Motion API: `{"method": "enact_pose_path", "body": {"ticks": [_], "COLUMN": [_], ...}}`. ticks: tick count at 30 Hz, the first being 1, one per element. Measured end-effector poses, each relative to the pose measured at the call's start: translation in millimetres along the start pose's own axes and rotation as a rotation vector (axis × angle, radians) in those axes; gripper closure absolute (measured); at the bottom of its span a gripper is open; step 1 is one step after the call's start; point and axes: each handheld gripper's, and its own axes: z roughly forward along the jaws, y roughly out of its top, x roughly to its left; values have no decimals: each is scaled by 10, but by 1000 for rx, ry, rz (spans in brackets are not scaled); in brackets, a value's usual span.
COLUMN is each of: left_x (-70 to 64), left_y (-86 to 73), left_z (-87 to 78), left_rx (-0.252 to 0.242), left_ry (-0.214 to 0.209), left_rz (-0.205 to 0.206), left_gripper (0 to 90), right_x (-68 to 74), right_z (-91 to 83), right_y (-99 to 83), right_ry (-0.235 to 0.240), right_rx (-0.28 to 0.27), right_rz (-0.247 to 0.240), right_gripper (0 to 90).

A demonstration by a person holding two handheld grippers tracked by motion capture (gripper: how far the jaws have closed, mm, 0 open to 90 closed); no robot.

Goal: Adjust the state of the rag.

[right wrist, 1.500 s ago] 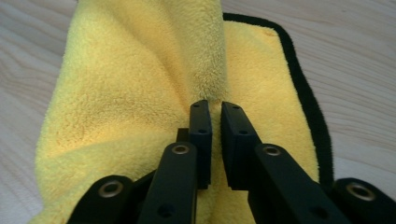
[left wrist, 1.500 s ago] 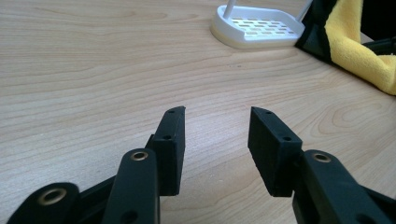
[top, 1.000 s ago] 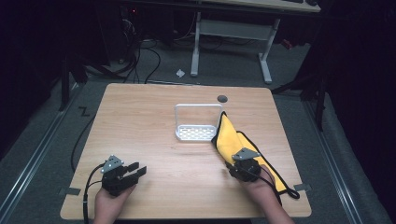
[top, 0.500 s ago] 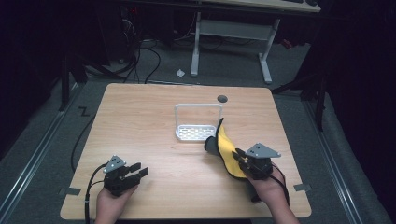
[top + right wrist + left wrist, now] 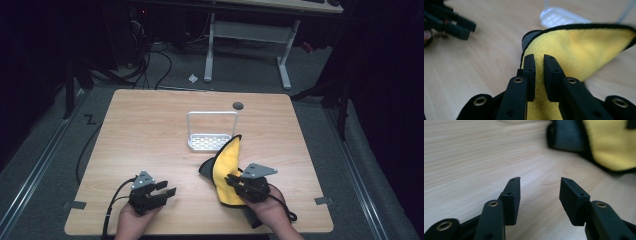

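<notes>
A yellow cloth (image 5: 574, 50) is pinched between the right gripper (image 5: 539, 62) jaws, now lifted leftward; bare table (image 5: 474, 157) is seen ahead of the left gripper (image 5: 540, 185), jaws apart.

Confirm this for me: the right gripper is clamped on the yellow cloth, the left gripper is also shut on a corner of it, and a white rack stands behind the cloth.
One point is wrong: the left gripper is open and holds nothing, its jaws apart over bare table, as the left gripper view shows. The rest stands: the right gripper is clamped on the yellow cloth, and the white rack stands behind it.
</notes>
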Motion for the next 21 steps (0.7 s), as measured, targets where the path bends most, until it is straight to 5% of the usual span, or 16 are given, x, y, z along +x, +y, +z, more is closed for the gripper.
{"method": "enact_pose_path", "body": {"ticks": [6, 10, 13, 17, 19, 21], "left_x": [-316, -528, -606, -606, -620, -663], "left_y": [40, 116, 190, 311, 342, 366], "left_z": [218, 330, 415, 563, 641, 724], "left_rx": [36, 39, 39, 32, 51, 81], "left_ry": [-83, -130, -119, -106, -94, -75], "left_rz": [53, 60, 64, 1, -16, -36], "left_gripper": [485, 482, 456, 406, 420, 450], "right_x": [197, 181, 108, -132, -343, -400], "right_z": [294, 167, -48, -279, -299, -263], "right_y": [-84, -27, 22, -23, -163, -219], "right_ry": [26, 26, -11, -105, -211, -224], "right_rx": [99, 48, -21, -71, -25, 8], "right_rz": [-73, -56, -40, 0, -5, -5], "right_gripper": [762, 727, 709, 718, 798, 826]}}
